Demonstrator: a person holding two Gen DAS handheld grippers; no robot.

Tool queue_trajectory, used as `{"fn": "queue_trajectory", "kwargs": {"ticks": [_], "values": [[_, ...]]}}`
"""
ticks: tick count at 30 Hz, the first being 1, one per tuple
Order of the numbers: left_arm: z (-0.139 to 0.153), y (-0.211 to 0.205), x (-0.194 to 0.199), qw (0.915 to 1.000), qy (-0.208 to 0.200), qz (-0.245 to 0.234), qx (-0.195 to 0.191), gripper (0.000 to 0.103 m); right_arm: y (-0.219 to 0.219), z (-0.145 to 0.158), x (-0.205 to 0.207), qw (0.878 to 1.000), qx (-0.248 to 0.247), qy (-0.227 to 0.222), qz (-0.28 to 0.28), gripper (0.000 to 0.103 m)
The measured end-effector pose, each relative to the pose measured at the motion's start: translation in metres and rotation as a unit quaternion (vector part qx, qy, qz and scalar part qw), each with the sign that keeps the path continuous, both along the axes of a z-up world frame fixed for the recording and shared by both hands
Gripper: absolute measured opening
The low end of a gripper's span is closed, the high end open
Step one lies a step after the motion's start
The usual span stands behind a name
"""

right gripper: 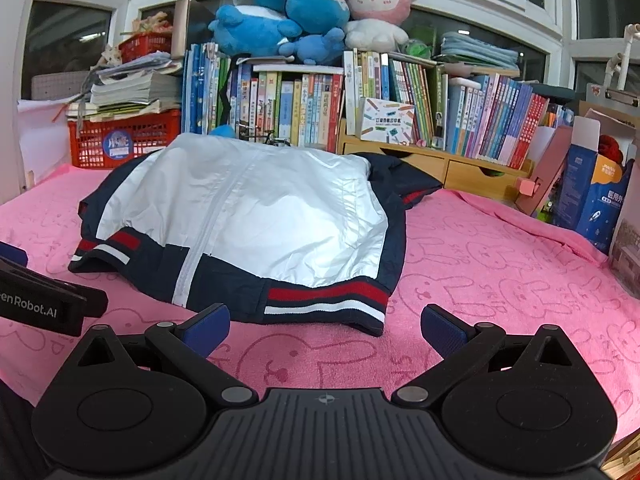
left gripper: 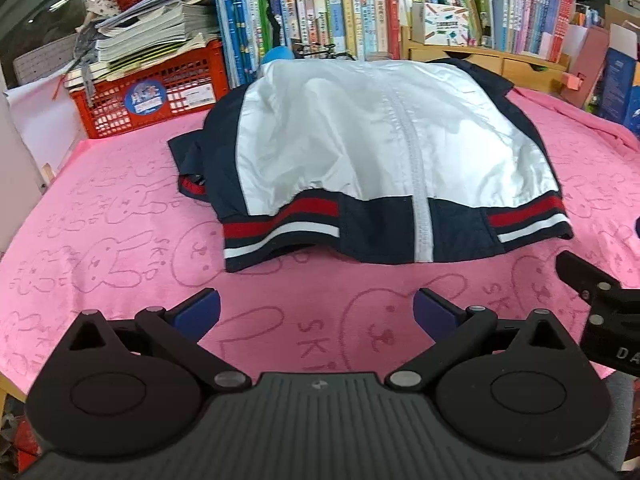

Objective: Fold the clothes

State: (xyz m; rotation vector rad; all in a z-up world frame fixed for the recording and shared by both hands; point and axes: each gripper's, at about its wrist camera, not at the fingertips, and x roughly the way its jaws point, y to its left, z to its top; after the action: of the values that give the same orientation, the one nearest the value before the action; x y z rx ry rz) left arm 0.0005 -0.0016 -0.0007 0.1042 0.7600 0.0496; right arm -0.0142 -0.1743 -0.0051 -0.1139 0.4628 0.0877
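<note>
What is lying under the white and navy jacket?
The jacket rests on a pink towel printed with rabbit outlines, which spreads out on every side of it. Whether anything else lies beneath cannot be seen, because the jacket covers that area.

A white and navy jacket [left gripper: 376,136] of thin, faintly shiny, crinkled cloth lies on a fuzzy matt pink towel [left gripper: 120,216] near a red plastic lattice crate [right gripper: 120,142].

Bare towel [left gripper: 320,300] before jacket [left gripper: 380,128] (books [left gripper: 340,20] behind)
</note>
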Motion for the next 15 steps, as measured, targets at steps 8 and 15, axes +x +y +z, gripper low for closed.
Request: {"fn": "queue_trajectory", "kwargs": {"ticks": [8, 15], "values": [[-0.0023, -0.0032, 0.0042, 0.9996, 0.010, 0.000, -0.025, 0.103, 0.0003, -0.0013, -0.0001, 1.000, 0.000, 0.002, 0.001, 0.103], [-0.0064, 0.0000, 0.0006, 0.9995, 0.014, -0.002, -0.027, 0.103, 0.0005, -0.0013, 0.0006, 1.000, 0.002, 0.004, 0.001, 0.103]]}}
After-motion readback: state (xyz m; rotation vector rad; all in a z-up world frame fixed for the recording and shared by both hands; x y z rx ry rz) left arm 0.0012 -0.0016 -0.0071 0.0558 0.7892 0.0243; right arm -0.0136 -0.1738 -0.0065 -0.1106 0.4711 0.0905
